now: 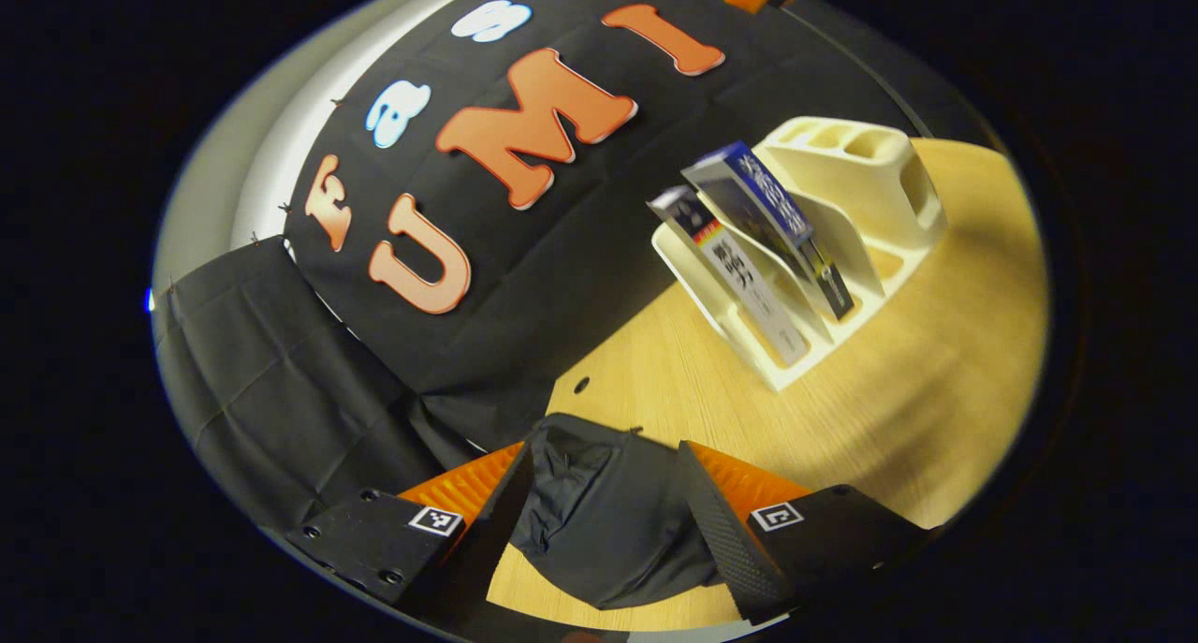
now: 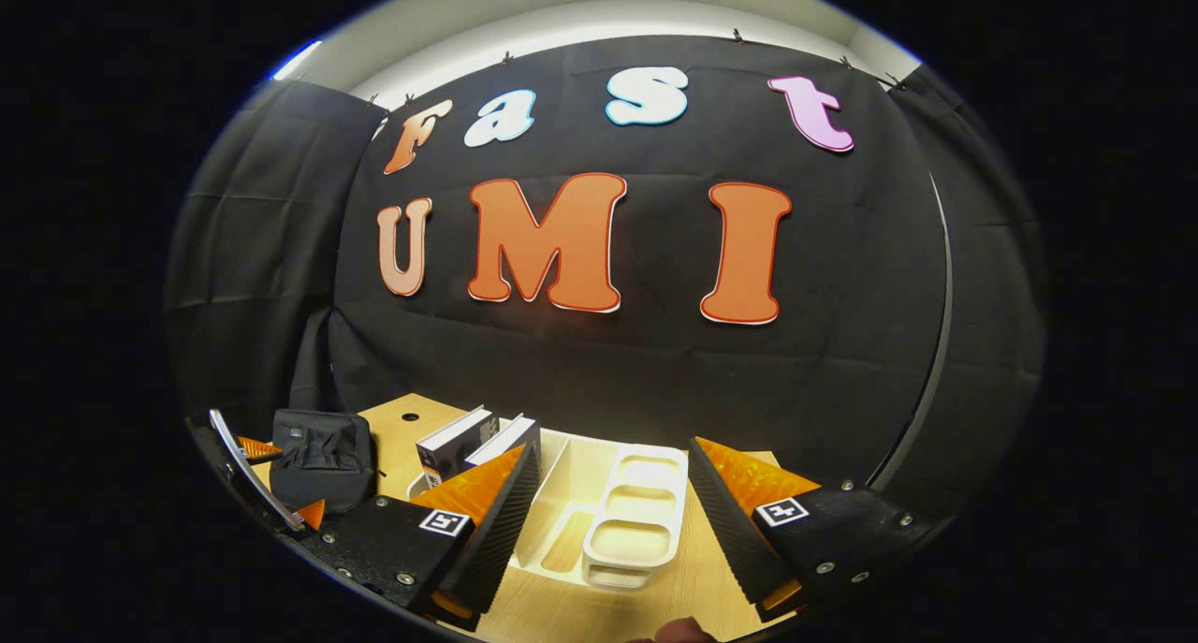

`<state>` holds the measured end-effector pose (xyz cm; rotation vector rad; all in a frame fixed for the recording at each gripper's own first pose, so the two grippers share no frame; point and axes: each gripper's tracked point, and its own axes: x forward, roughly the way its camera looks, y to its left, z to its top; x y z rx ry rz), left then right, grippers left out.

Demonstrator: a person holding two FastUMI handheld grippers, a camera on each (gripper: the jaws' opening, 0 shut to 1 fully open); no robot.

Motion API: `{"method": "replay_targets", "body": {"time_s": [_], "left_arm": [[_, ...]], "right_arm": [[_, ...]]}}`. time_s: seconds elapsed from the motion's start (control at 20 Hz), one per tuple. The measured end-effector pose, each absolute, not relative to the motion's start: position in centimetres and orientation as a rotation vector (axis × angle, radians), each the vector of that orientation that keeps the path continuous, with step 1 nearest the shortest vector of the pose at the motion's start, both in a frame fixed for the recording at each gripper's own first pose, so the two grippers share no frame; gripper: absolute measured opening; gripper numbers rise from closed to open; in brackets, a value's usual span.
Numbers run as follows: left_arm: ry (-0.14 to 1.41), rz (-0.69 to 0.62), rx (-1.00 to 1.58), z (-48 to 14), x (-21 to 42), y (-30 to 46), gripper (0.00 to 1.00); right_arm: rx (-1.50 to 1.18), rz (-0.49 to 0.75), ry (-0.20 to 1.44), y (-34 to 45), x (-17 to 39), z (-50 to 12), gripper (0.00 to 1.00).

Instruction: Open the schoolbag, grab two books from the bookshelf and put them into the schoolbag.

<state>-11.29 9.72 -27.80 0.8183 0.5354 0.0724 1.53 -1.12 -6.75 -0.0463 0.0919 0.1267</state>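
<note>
In the left gripper view the left gripper (image 1: 604, 512) has its jaws spread around the black schoolbag (image 1: 599, 521) on the table (image 1: 936, 418); to open it, close on the top fabric. In the right gripper view the right gripper (image 2: 613, 521) hovers wide open over the bookshelf (image 2: 622, 521), the two books (image 2: 477, 442) just beside it; it should shift toward them.

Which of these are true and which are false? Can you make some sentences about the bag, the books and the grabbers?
1. Two books stand in the white bookshelf. True.
2. The left gripper holds a book. False: it is open, with the black schoolbag between its fingers.
3. The right gripper is open. True.
4. The schoolbag lies on the floor. False: it sits on the wooden table.
</note>
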Motion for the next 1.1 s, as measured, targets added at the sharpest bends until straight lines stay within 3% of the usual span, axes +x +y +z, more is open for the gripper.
{"method": "replay_targets", "body": {"time_s": [0.45,1.1], "left_arm": [[0.807,0.096,0.922,-36.1,-15.6,15.8,0.97],[0.833,0.149,0.976,-34.5,-11.0,20.4,0.95]], "right_arm": [[-0.039,0.076,0.104,-3.1,1.4,-7.6,0.95],[-0.066,0.078,0.092,-2.8,2.2,-7.1,0.95]]}}
